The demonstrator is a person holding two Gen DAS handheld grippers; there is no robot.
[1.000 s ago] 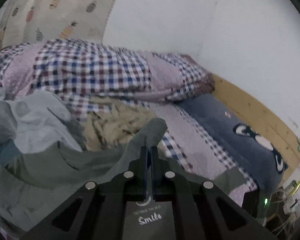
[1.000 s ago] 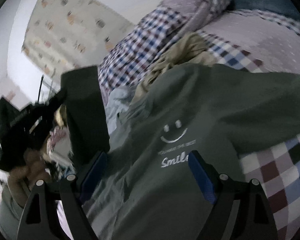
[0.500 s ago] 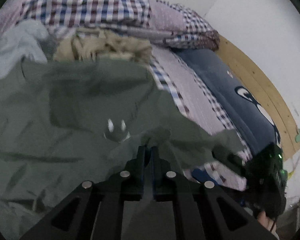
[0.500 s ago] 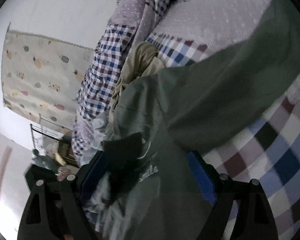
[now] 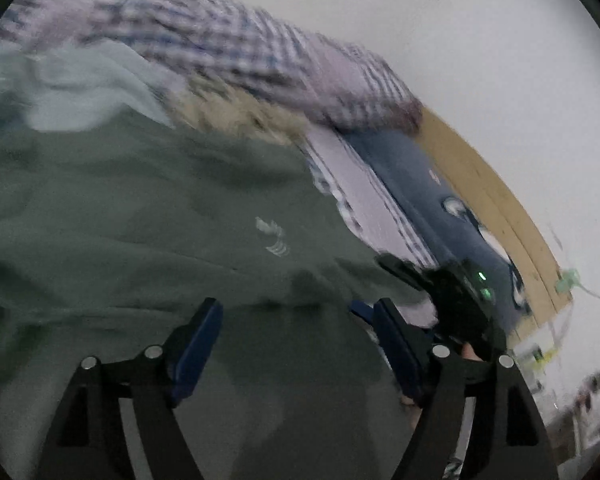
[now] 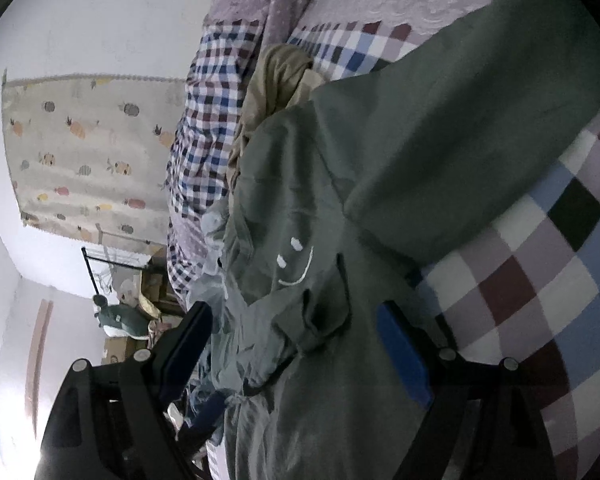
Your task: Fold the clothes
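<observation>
Nearest the lens in the left wrist view, the left gripper (image 5: 296,344) is seen spread wide, with nothing pinched between its blue pads (image 5: 198,344); the green T-shirt (image 5: 140,220) is spread directly beneath and beyond it, though this view is blurred. In the right wrist view, the right gripper (image 6: 296,352) is likewise held wide apart, its blue pads (image 6: 402,356) standing on either side of a rumpled fold of the same green T-shirt (image 6: 420,140), with no cloth clamped. A white smiley print (image 6: 296,260) is shown on the shirt just past that fold, and one sleeve is laid out across the checked bedspread (image 6: 548,264), on which the whole garment is lying. Just beyond the shirt a crumpled beige garment (image 6: 276,80) is found touching its far edge, and a pale blue garment (image 5: 88,92) is heaped beside it. Behind these a checked quilt (image 5: 228,48) is bunched against the white wall (image 5: 480,40). In the left view the other handheld device (image 5: 456,300) is seen at the shirt's right edge, with a navy pillow (image 5: 420,192) and a wooden bed frame (image 5: 492,200) further back. No containers can be made out.
</observation>
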